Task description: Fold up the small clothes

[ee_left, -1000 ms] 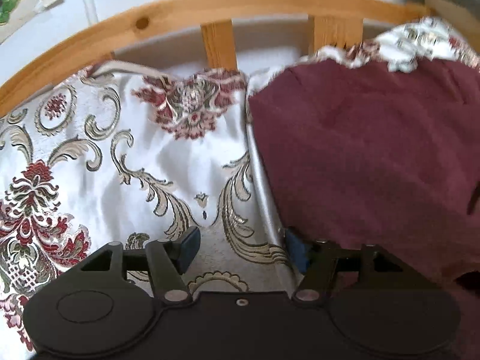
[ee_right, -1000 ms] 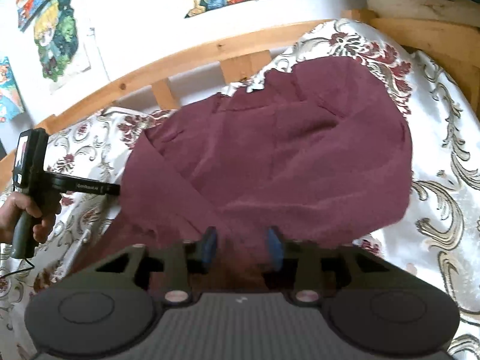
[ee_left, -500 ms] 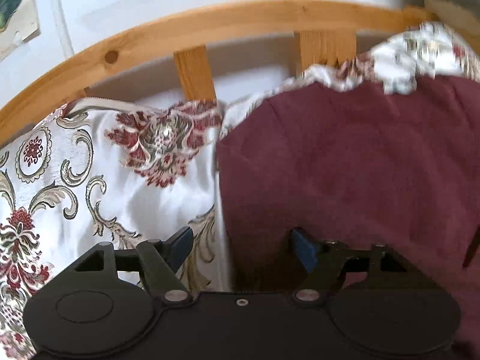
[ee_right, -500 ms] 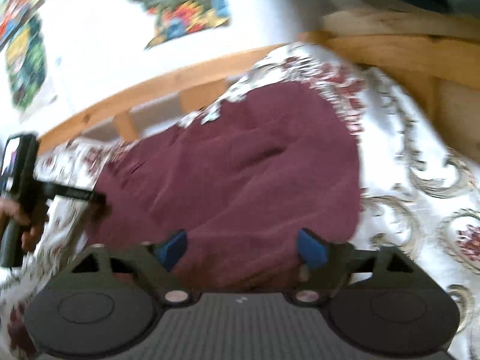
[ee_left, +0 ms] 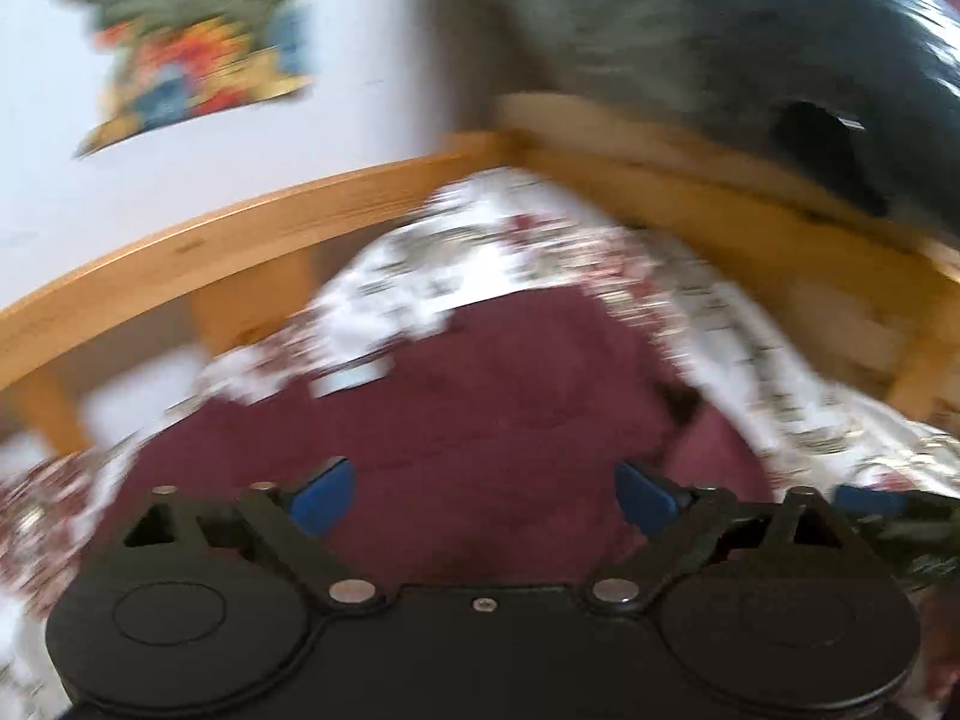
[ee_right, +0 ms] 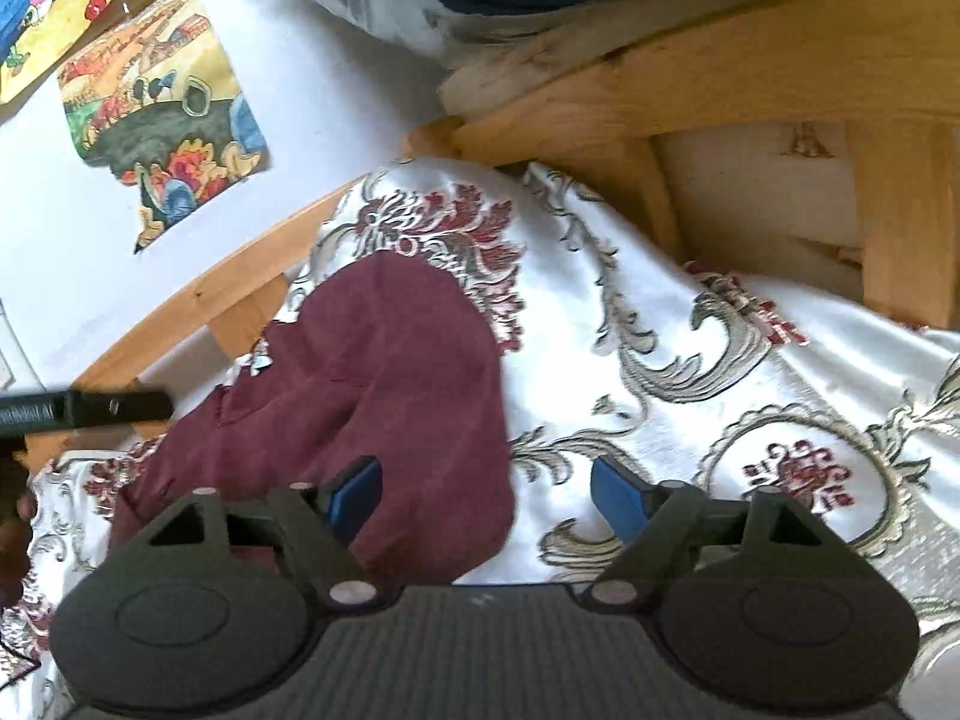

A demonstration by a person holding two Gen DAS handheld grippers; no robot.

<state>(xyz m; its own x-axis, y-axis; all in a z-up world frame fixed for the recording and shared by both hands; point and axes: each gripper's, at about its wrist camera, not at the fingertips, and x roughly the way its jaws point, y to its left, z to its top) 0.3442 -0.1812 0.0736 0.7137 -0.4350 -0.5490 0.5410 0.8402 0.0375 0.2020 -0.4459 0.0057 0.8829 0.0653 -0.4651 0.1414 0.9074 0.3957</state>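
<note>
Dark maroon cloth garment [ee_right: 372, 396] lies bunched on white satin bedcover w/ red-gold floral pattern [ee_right: 750, 396], near pale wooden bed rail [ee_right: 198, 300]. Left claw [ee_left: 483, 495] over garment, jaws wide apart, nothing held; view blurred. Right claw [ee_right: 486, 498] wide open, empty, straddling garment's right edge. Colourful drawing [ee_right: 168, 120] on wall behind rail.

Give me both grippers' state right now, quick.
Left gripper: open, empty, over the maroon garment.
Right gripper: open, empty, at the garment's right edge.
</note>
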